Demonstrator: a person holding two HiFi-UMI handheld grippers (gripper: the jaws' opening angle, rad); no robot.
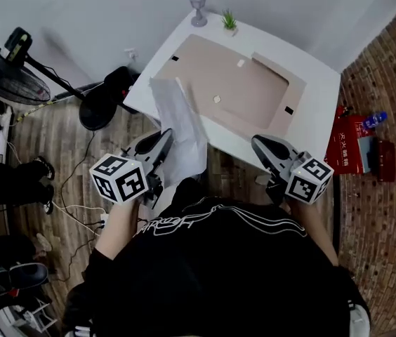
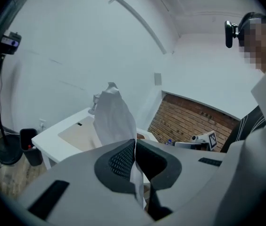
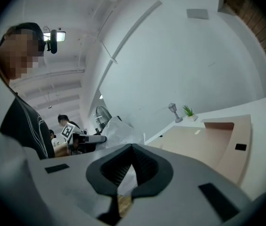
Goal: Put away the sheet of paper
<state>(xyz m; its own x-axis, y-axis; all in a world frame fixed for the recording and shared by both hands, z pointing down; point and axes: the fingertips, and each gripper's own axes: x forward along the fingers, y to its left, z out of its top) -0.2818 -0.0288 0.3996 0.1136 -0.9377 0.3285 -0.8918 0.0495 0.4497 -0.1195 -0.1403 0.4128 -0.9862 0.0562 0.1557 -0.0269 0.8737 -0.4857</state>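
Head view places the paper, gripper views show the jaws

In the head view we see the sheet of paper (image 1: 180,128) held at the left gripper (image 1: 163,140), before the white table (image 1: 317,97). Only the left gripper view shows the jaws clamped on the sheet. The right gripper (image 3: 132,147) has its jaws together, empty

**Lighting/IQ: soft cool light, heavy fisheye**

Head view: even, diffuse indoor light with no hard shadows. The white counter (image 1: 317,97) is bright but not clipped. The sheet of paper (image 1: 180,128) reads pale grey, creases still visible. The black shirt (image 1: 219,272) shows almost no detail. The brickwork (image 1: 380,209) bows at the frame edge.

Both gripper views: round fisheye frame, black corners, bluish cast. The jaws up close are soft and the background is sharper. In the right gripper view a small ceiling light (image 3: 101,97) glares.
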